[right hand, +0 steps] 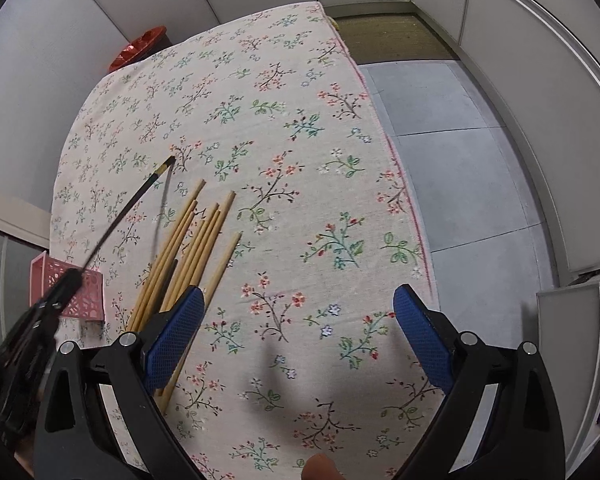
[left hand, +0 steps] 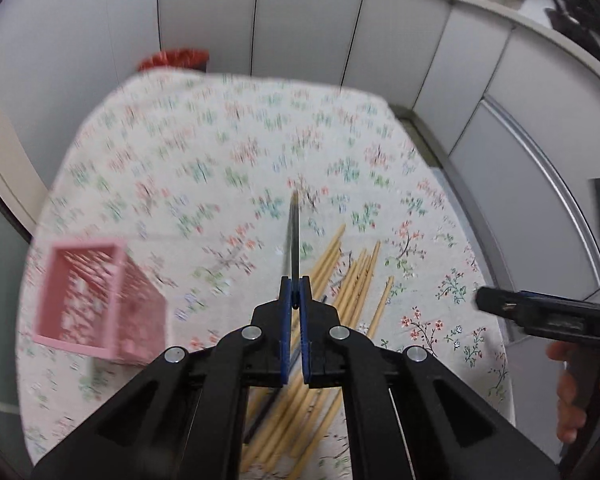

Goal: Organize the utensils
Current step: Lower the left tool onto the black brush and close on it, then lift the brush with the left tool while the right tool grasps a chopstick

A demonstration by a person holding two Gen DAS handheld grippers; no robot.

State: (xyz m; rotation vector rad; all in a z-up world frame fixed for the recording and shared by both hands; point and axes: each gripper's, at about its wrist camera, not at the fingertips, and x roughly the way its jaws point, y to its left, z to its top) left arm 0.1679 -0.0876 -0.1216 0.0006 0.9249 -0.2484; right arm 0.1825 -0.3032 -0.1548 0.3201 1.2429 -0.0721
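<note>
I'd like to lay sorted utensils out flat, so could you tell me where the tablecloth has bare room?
The far half of the tablecloth, beyond the bamboo chopsticks, is bare to its far edge. So is the stretch from the chopsticks to the red-hemmed edge beside the floor, under the open right gripper. It is crowded between the chopsticks and the pink basket.

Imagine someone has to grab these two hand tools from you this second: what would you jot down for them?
Left gripper: jaws shut on one dark chopstick, lifted off the table.
Right gripper: jaws wide open, nothing between them, hovering over the floral tablecloth.
Wooden chopsticks: loose pile on the cloth; another dark one seems to lie among them.
Pink basket: on the cloth, to the left of the pile in the left camera's view. Its contents are too blurred to tell.
Left to do: probably drop the dark chopstick into the basket, then clear the pile.
</note>
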